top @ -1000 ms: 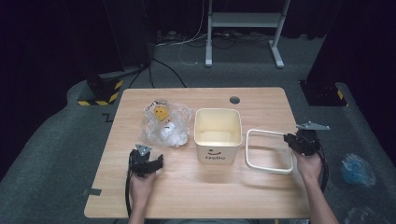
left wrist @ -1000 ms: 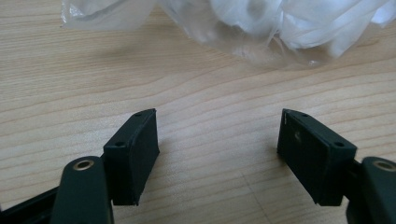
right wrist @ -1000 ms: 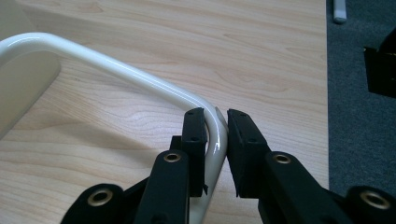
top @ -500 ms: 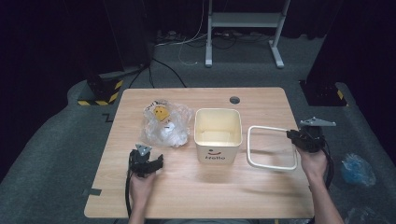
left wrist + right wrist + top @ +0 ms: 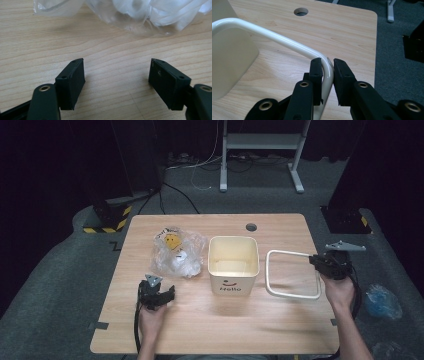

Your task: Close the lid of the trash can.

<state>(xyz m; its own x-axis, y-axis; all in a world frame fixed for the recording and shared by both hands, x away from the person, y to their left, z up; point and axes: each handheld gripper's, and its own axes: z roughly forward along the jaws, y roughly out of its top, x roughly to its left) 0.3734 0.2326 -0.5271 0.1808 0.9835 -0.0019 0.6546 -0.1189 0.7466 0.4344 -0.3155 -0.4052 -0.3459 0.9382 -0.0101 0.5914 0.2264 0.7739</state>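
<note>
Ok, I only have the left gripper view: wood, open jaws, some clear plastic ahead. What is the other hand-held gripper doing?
Observer: The right hand-held gripper is shut on a white frame, at its right-hand side.
Operator: Is the frame flat on the table?
Observer: In the right gripper view, the gripped corner sits above the table.
Operator: What's between the plastic bag and the frame?
Observer: A cream bin, open on top, marked Hello, right of the plastic bag.
</note>
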